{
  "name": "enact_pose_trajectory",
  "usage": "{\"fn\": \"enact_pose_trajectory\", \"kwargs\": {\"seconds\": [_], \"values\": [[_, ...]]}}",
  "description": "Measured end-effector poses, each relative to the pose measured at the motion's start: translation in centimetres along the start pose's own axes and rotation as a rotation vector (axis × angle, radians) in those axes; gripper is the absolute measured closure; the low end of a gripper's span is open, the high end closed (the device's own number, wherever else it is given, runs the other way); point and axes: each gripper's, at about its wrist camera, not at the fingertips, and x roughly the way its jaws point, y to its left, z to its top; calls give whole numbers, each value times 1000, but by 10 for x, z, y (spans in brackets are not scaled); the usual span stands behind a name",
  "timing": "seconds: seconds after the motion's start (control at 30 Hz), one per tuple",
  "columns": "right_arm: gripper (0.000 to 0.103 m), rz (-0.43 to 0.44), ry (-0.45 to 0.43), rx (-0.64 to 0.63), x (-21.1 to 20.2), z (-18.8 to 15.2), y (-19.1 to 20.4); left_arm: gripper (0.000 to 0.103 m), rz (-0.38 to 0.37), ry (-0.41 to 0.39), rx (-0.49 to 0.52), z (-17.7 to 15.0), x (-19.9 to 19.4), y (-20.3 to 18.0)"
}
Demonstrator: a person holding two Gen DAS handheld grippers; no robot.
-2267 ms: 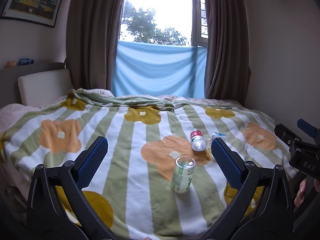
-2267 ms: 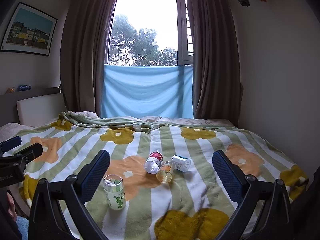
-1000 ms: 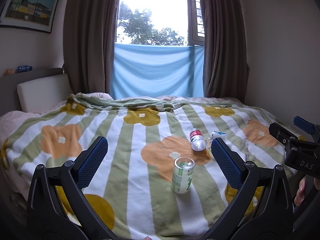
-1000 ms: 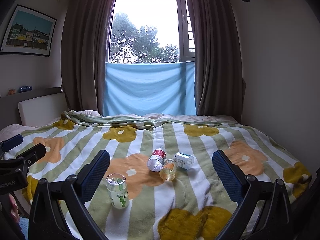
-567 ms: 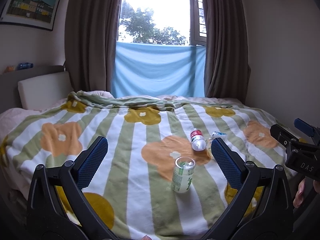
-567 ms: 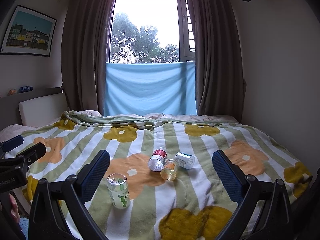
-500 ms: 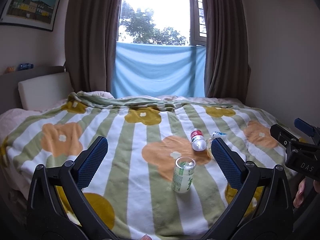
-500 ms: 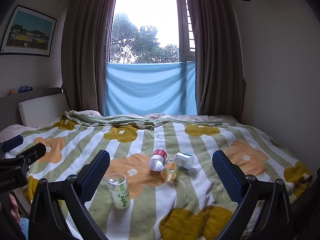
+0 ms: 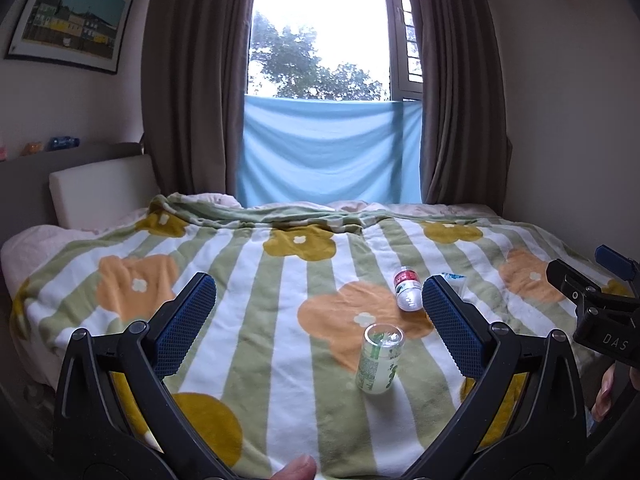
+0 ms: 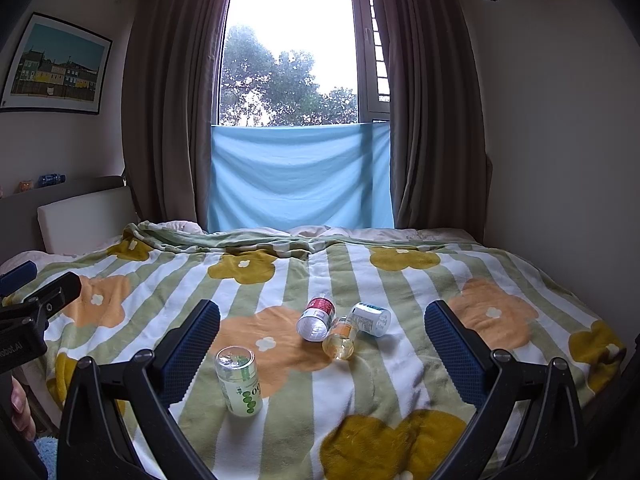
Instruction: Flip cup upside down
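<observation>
Standing upright, mouth up: cup (image 9: 379,360) (long axis vertical) | both tongs wide open, empty

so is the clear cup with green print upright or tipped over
Upright. The clear cup with green print stands on its base on the striped flowered blanket, open rim facing up, leaning slightly; neither tongs touch it.

Counting on the striped blanket (image 10: 400,364): one clear cup (image 10: 239,381) standing upright; three small bottles lying on their sides, a red-labelled bottle (image 10: 316,318), a yellowish bottle (image 10: 341,339) and a blue-labelled bottle (image 10: 370,319). Two grippers showing, left gripper (image 9: 319,324) and right gripper (image 10: 322,352). One framed picture (image 10: 56,65) hanging, two curtains framing the window.
</observation>
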Motion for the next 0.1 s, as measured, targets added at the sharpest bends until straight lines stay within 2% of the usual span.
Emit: {"fn": "enact_pose_trajectory", "kwargs": {"seconds": [0.1], "values": [[1, -1, 0, 0, 0, 0, -1, 0, 9, -10, 18, -2, -1, -3]]}}
